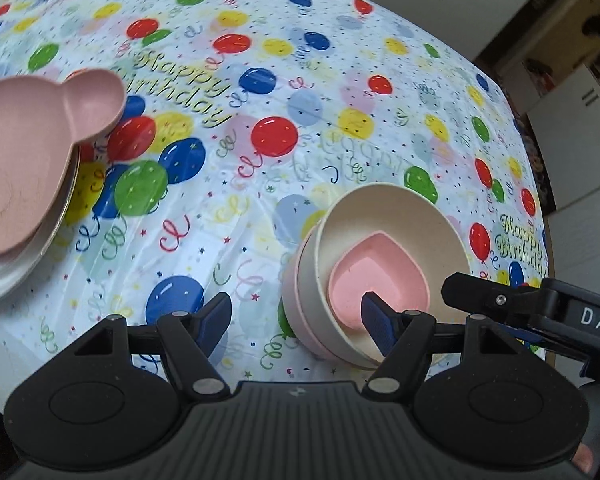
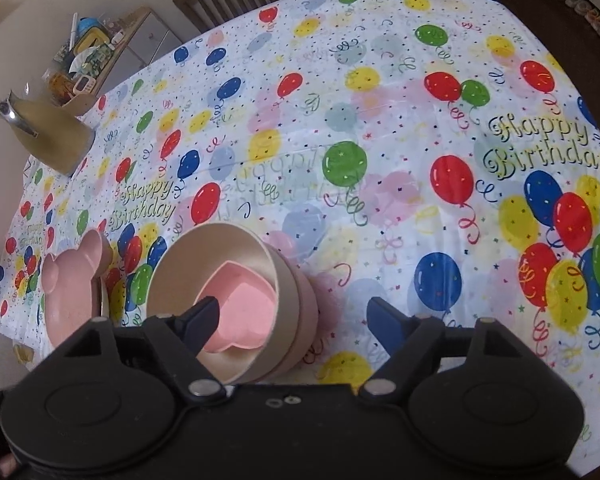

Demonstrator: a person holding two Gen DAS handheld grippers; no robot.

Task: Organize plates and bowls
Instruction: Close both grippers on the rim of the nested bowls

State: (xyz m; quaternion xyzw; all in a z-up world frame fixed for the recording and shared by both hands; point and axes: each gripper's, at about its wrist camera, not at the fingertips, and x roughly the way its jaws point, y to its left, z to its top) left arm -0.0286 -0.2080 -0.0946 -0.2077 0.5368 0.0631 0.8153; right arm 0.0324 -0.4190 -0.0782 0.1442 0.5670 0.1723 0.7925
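Between our two grippers sits the bowl stack (image 1: pixel 380 276), the heart dish (image 1: pixel 380 280) inside. Both the left gripper (image 1: pixel 296 316) and the right gripper (image 2: pixel 296 320) straddle its rim, jaws wide and empty; we judge them about equally near.

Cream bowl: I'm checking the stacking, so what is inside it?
A pink heart-shaped dish sits inside the cream bowl. The bowl's floor beneath the dish is covered.

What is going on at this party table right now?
A person holds a gripper in each hand above nested bowls: a pink heart-shaped dish sits inside a cream bowl, itself in a pink bowl. Both the left gripper and right gripper are open, holding nothing. A pink bear-shaped plate tops white plates nearby.
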